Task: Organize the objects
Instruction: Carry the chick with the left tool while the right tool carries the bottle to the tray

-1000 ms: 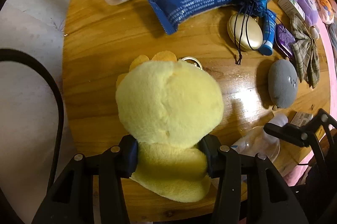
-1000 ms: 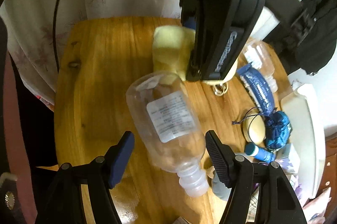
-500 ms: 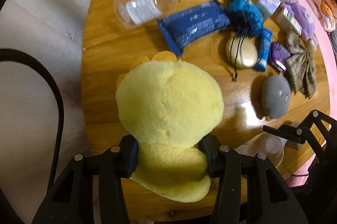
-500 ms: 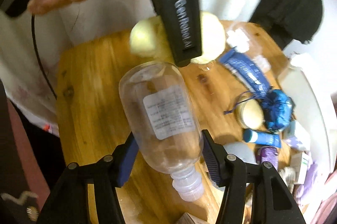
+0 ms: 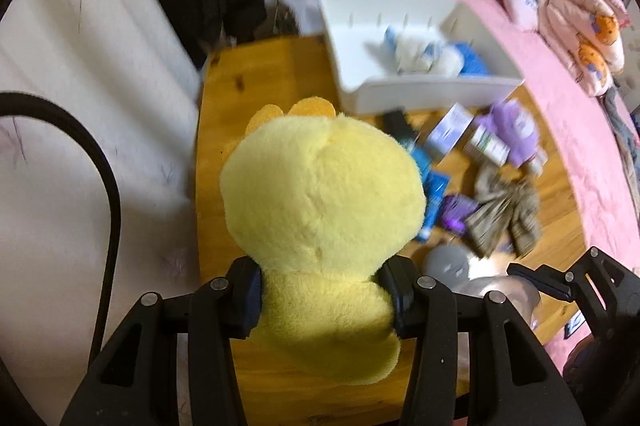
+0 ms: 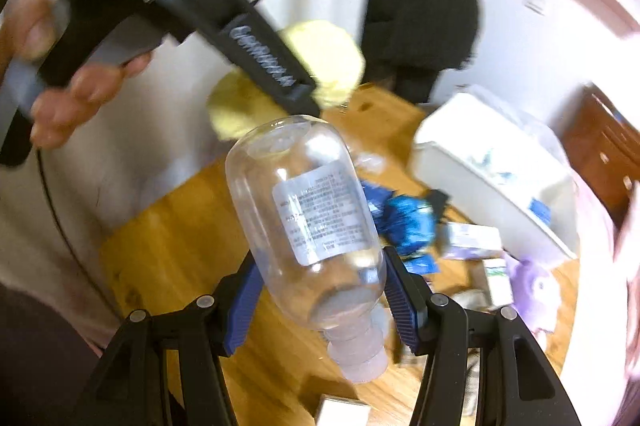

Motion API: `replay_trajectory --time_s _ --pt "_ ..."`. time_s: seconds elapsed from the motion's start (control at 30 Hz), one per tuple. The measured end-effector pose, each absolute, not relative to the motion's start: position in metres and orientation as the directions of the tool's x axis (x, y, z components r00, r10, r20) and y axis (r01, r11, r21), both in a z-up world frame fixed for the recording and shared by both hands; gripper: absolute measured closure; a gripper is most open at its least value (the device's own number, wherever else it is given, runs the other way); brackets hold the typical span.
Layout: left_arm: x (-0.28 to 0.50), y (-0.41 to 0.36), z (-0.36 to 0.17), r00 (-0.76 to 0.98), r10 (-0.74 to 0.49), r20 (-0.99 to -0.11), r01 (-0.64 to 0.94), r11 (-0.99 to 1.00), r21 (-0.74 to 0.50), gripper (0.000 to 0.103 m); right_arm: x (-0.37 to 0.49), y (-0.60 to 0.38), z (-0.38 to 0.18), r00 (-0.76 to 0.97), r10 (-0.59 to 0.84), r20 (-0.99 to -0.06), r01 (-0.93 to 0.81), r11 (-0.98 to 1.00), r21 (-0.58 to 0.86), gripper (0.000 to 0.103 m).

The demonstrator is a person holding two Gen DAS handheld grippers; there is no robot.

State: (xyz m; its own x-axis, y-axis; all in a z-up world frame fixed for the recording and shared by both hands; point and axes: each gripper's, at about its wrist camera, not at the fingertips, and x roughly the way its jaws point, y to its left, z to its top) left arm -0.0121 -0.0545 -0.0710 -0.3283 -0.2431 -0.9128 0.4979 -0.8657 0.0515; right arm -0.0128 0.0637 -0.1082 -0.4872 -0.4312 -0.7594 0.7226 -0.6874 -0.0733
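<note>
L gripper (image 5: 326, 296) clamps yellow plush (image 5: 320, 193) btwn fingers | R gripper (image 6: 320, 294) clamps clear bottle (image 6: 308, 209), cap toward cam

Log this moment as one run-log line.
left gripper: shut on yellow plush | right gripper: shut on clear bottle | both lifted above table | white bin: ahead

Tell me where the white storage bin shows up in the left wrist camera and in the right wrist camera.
Left wrist view: the white storage bin sits upper centre-right, at the far end of the wooden table, beyond the yellow plush toy.
Right wrist view: the bin is at the right, blurred, right of the clear bottle.
Shared landmark: the purple plush near the bin.
</note>
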Motion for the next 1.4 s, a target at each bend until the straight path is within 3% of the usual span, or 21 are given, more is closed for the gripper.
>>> replay_trajectory --time_s 0.3,0.6,0.87,1.4 --pt "-0.054 -0.031 -0.003 -0.474 -0.197 -0.858 0.42 -0.907 -0.025 0.051 -0.051 0.122 -0.045 -0.63 -0.361 -0.687 0.489 -0.872 0.009 0.044" --pt "-0.114 -0.029 0.04 -0.539 -0.231 -0.81 0.373 -0.928 0.016 0.051 -0.113 0.17 -0.002 -0.653 -0.299 -0.696 0.313 -0.943 0.111 0.044" --pt "-0.159 -0.045 0.042 -0.521 -0.278 -0.807 0.401 -0.914 0.057 0.051 -0.19 0.21 0.026 -0.63 -0.33 -0.702 0.253 -0.943 0.217 0.044" --pt "-0.224 -0.084 0.028 -0.458 -0.366 -0.81 0.527 -0.846 0.085 0.051 -0.303 0.212 0.034 -0.657 -0.323 -0.681 0.248 -0.946 0.209 0.044"
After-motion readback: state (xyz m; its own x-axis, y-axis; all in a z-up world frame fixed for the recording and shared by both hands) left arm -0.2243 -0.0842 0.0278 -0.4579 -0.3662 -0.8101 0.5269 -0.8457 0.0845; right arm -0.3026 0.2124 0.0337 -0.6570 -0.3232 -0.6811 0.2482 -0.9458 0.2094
